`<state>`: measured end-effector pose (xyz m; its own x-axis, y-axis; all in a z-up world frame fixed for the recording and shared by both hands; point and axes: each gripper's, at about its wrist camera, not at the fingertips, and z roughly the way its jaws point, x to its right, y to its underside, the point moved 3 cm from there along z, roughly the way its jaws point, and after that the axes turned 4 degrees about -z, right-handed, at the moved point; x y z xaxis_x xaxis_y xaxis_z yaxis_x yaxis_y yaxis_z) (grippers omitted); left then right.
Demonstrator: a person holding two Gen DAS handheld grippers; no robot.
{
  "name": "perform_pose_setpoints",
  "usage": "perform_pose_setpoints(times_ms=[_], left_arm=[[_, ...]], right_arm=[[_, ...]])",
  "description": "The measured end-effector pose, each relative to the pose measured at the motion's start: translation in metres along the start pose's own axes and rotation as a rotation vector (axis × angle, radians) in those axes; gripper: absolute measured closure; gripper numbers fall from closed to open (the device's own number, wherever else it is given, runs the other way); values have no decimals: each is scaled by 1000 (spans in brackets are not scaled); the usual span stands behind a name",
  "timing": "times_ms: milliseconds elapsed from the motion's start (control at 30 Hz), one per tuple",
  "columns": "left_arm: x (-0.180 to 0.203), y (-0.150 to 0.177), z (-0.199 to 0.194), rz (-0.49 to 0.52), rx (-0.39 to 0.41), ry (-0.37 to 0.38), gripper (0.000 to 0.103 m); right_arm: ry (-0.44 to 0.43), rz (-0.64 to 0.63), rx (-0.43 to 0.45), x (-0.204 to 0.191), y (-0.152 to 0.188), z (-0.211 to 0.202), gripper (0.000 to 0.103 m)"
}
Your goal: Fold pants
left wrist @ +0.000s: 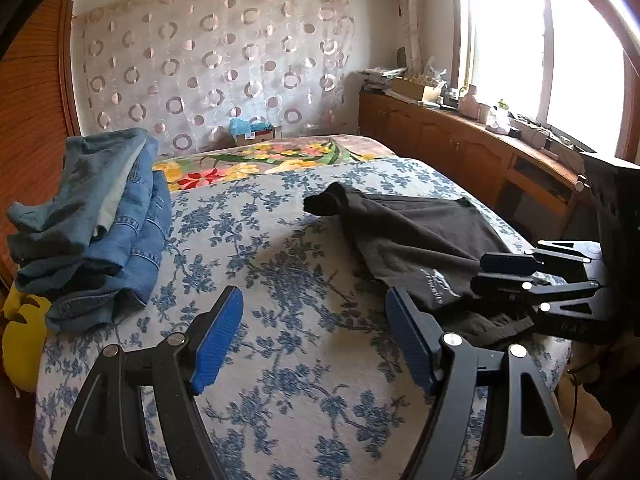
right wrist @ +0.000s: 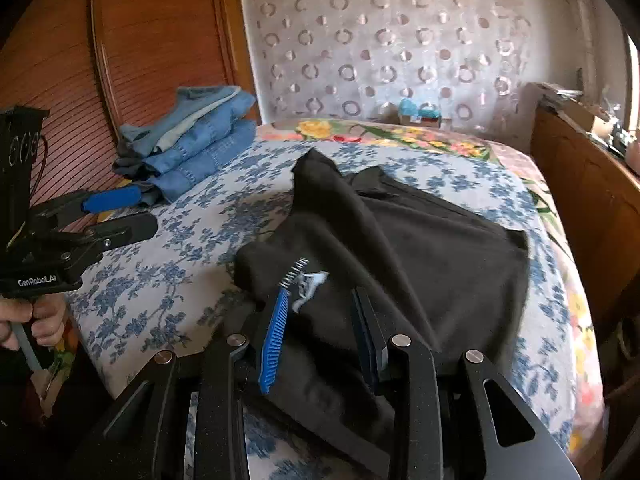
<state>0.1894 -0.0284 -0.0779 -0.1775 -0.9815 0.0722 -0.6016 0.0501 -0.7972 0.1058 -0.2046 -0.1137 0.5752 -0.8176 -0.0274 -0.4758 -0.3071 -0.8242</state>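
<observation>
Black pants (right wrist: 420, 248) with a white logo lie crumpled on the right part of the bed; they also show in the left wrist view (left wrist: 412, 232). My right gripper (right wrist: 320, 304) is over their near edge, jaws apart, with black cloth between the blue pads; it also shows in the left wrist view (left wrist: 486, 274). My left gripper (left wrist: 316, 320) is open and empty above the bare blue-flowered bedspread, left of the pants; it also shows in the right wrist view (right wrist: 132, 210).
A stack of folded blue jeans (left wrist: 96, 224) sits at the bed's left side by a wooden slatted wall (right wrist: 80, 68). A yellow item (left wrist: 20, 340) lies below it. A wooden cabinet (left wrist: 460, 140) with clutter runs along the right under a window.
</observation>
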Motion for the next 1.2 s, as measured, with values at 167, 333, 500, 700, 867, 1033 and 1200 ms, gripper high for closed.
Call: perform_pose_setpoints(times_ms=[167,333,500,700,867,1033,1200], left_arm=[[-8,-7,6,8,-13,0,28],[-19,-15,12,-5,-25,18,28],[-31,-17,22,-5,-56,37,28],[-42,-14,38,-13,-92,35,28],[-48,-14,46,-32,-106,46,28],[-50,-11,52,-41,-124,48,28],[-47,-12,63,-34,-143,50,28]], right_arm=[[-38,-17,-24,-2,-9,11,69],[-42,-14,-76,-1,-15,28,68],[-60,0,-109,-2,-25,38,65],[-72,-12,-131,-11,-35,46,65],[-43,-65,-172,-23,-38,62,65],[-37,-67,-179,-20,-40,66,72],[-52,-62,-143,-14,-46,58,94]])
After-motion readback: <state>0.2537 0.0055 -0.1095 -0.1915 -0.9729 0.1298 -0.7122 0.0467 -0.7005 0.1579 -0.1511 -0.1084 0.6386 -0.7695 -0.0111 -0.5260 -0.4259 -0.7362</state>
